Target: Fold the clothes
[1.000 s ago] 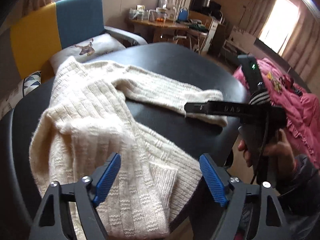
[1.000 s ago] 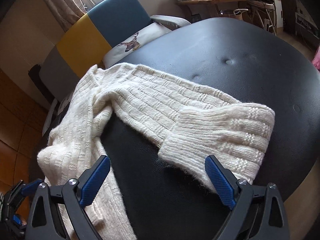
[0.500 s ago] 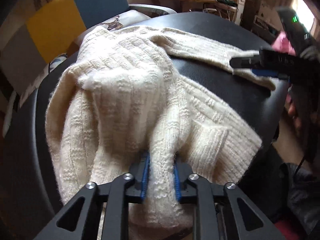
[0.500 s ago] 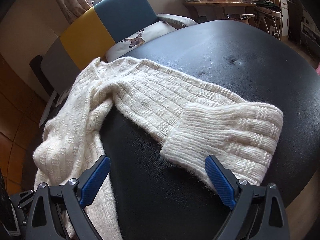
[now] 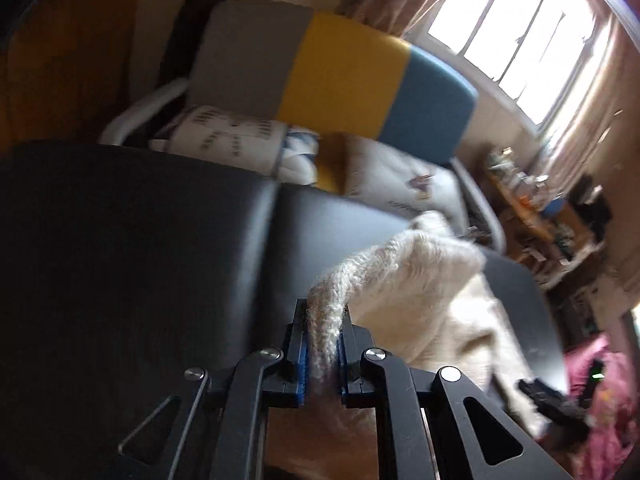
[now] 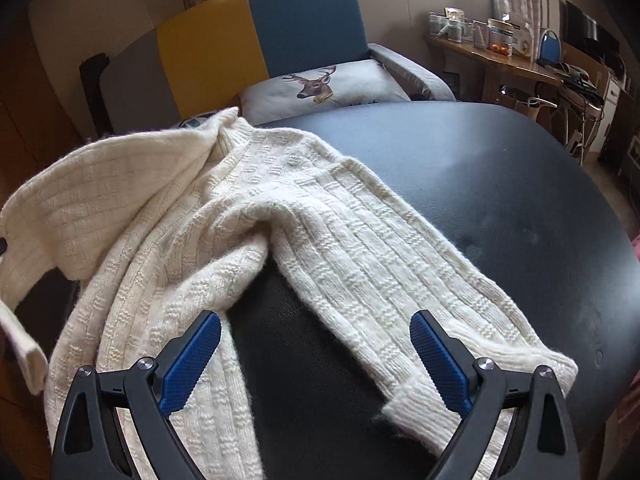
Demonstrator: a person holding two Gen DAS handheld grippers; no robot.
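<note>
A cream ribbed knit sweater lies spread across a black padded leather table. The left gripper is clenched on a fold of the sweater's edge, lifting it above the table. The right gripper hovers spread wide over one sleeve, its blue pads straddling the cuff. Behind the table stands a grey, yellow and blue armchair with a deer-print cushion.

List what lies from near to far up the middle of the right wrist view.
Right gripper, open → bare black table → cream knit sweater → deer-print cushion → armchair backrest, yellow and blue.
</note>
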